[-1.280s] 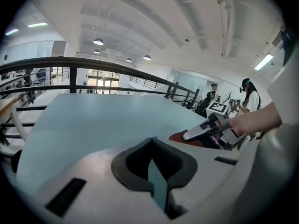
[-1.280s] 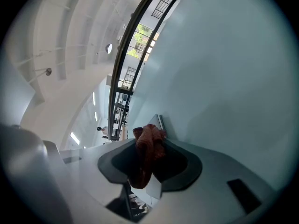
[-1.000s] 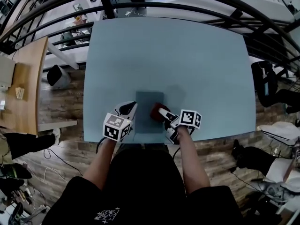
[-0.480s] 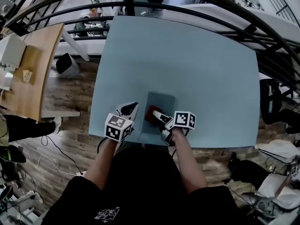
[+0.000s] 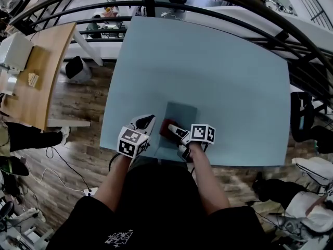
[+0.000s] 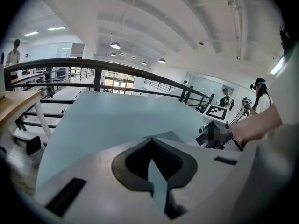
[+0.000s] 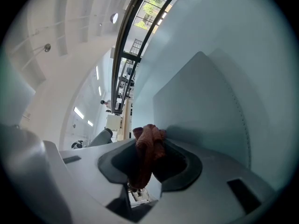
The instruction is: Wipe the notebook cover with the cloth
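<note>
- The notebook lies flat and closed on the pale blue table, at the table's 6 o'clock edge, right in front of the person. We judge it sits that close so both tools reach it without stretching.
- The right gripper comes in from the notebook's 5 o'clock. Its claw is clamped on the red cloth, and the right gripper view shows the knit bunched between the two dark pads, with a wad poking out past the tips.
- We think that protruding wad matters, because it lets soft fabric rather than the hard jaw tips meet the cover.
- The cloth rests on the cover towards its 9 o'clock side. In the right gripper view the grey-blue cover stretches away beyond the wad towards 1 o'clock, so we reckon most of it is unwiped ground for a stroke away from the person.
- The left gripper sits just beside the notebook's 9 o'clock edge, over bare table. Its claw is closed on nothing, and the left gripper view shows the tips meeting with only a thin slit of table colour between the pads.
- We cannot tell whether the left tool touches the notebook's edge. Parked there, it looks to us like a stop that keeps the book from sliding leftward under the rubbing.
- The wiping itself appears under way, with the cloth down on the cover.
- The likely risk is the notebook shifting or its cover lifting if the cloth drags.
</note>
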The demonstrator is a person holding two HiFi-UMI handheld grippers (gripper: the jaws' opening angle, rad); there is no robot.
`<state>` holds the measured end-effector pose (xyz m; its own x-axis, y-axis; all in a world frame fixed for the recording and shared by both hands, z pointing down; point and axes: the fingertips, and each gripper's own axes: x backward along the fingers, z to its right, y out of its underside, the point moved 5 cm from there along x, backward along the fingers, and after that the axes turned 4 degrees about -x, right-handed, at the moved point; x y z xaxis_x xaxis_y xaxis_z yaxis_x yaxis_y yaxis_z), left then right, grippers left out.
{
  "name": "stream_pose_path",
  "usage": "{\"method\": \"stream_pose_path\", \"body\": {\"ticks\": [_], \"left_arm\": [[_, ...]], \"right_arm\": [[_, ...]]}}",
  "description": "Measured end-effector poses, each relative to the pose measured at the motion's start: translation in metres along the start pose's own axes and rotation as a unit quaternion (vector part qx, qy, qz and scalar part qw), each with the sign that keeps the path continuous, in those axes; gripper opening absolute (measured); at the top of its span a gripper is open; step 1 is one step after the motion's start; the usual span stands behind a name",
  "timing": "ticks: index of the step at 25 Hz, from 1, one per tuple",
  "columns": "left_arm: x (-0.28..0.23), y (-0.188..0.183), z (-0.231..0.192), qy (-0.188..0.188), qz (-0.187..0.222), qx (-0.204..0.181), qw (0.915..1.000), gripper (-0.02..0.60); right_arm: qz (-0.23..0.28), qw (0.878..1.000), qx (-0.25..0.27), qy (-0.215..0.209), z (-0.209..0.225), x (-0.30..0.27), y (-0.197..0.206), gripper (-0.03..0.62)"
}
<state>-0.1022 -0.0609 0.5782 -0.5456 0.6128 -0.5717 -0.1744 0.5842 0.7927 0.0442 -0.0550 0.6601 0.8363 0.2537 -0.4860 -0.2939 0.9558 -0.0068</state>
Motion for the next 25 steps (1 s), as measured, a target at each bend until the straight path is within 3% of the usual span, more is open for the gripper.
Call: {"method": "stream_pose_path", "body": {"ticks": [25], "left_arm": [[-0.037,-0.010,0.043,0.058,-0.013,-0.034,0.9977,0.008]], "right_arm": [[0.071,0.996,-0.035,0.030,0.051,0.088,-0.011,0.135]]}}
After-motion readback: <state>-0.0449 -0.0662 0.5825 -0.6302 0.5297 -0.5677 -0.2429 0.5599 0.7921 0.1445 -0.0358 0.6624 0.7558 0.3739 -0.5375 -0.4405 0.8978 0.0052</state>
